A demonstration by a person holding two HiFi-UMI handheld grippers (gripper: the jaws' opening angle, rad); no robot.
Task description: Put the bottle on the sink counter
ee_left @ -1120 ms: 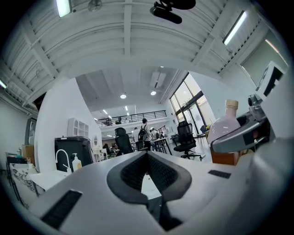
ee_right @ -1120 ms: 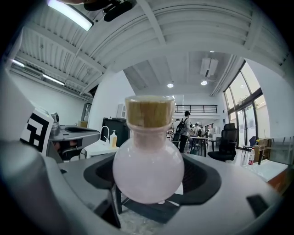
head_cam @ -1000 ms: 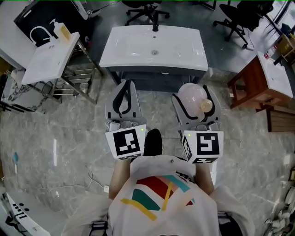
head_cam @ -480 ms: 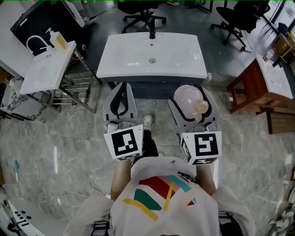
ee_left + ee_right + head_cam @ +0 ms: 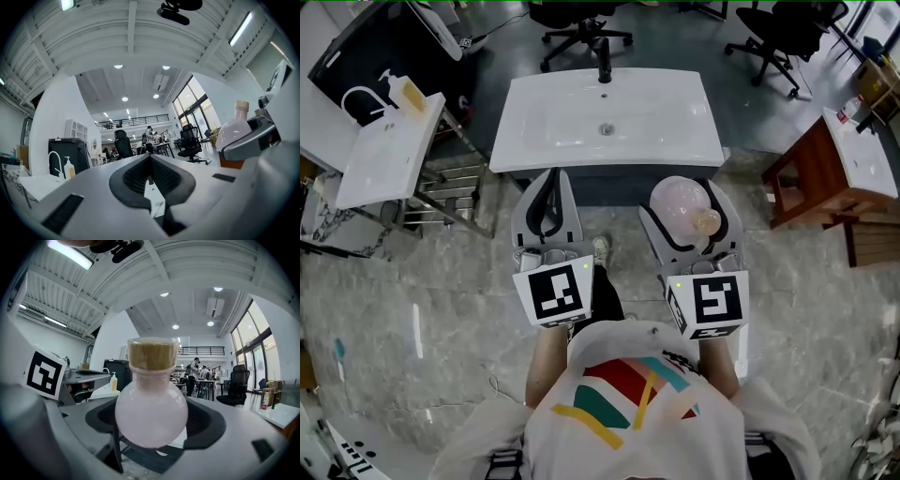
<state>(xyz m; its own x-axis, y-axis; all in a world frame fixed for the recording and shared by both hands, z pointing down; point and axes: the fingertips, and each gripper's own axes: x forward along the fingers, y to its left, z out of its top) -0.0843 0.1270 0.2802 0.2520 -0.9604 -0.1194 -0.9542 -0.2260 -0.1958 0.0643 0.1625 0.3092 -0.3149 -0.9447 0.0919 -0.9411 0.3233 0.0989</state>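
A round, pale pink bottle (image 5: 680, 204) with a cork stopper is held upright between the jaws of my right gripper (image 5: 686, 186), which is shut on it. In the right gripper view the bottle (image 5: 151, 408) fills the centre of that gripper (image 5: 154, 404). The white sink counter (image 5: 675, 131) with its dark faucet (image 5: 604, 58) stands just beyond both grippers, past their tips. My left gripper (image 5: 551, 178) is level with the right one, its fingers closed together and holding nothing. The left gripper view shows the shut left gripper (image 5: 150, 157) and the bottle (image 5: 234, 129) off to the right.
A smaller white basin on a metal rack (image 5: 384, 150) with a soap dispenser (image 5: 405, 92) stands at the left. A wooden cabinet (image 5: 811, 178) is at the right. Office chairs (image 5: 581, 23) (image 5: 778, 37) stand behind the sink. The person's shoe (image 5: 600, 248) shows between the grippers.
The person has stepped towards the sink, so the counter now lies closer to both grippers' tips. The bottle stays gripped in the right gripper.
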